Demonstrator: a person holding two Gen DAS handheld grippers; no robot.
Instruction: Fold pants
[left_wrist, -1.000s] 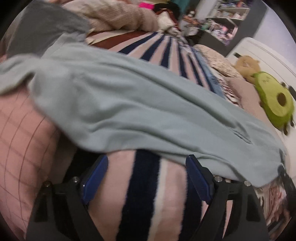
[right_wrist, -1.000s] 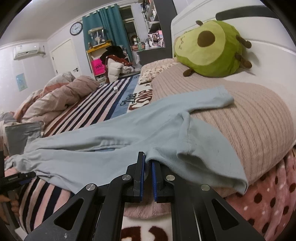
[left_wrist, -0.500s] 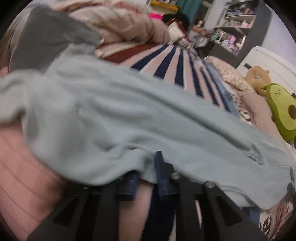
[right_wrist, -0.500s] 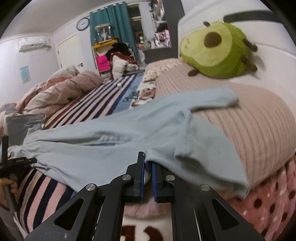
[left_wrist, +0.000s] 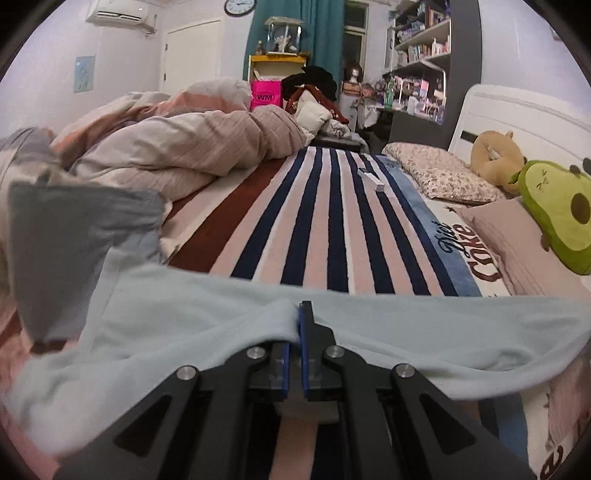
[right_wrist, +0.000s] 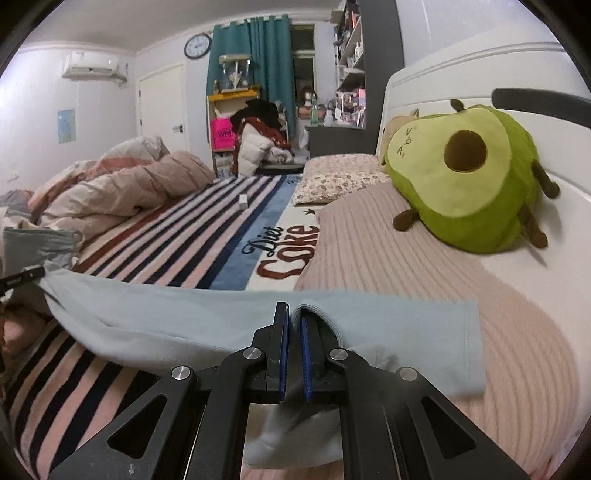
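The striped blanket (left_wrist: 321, 218) covered the bed, and across its near end hung the pale blue pants (left_wrist: 184, 332), stretched between your two hands and lifted off the bedding. Your left gripper (left_wrist: 298, 314) was clamped shut on the pants' upper edge, cloth bunched over its left finger and sagging to both sides. Your right gripper (right_wrist: 291, 317) was likewise closed on a fold of the same pants (right_wrist: 166, 317), whose far right end draped onto the ribbed pink pillow (right_wrist: 406, 258). The avocado plush (right_wrist: 465, 173) lay beyond it. The blanket read "Diet Coke" (right_wrist: 284, 247); the pink bag (left_wrist: 265, 96) at the far end read "WM".
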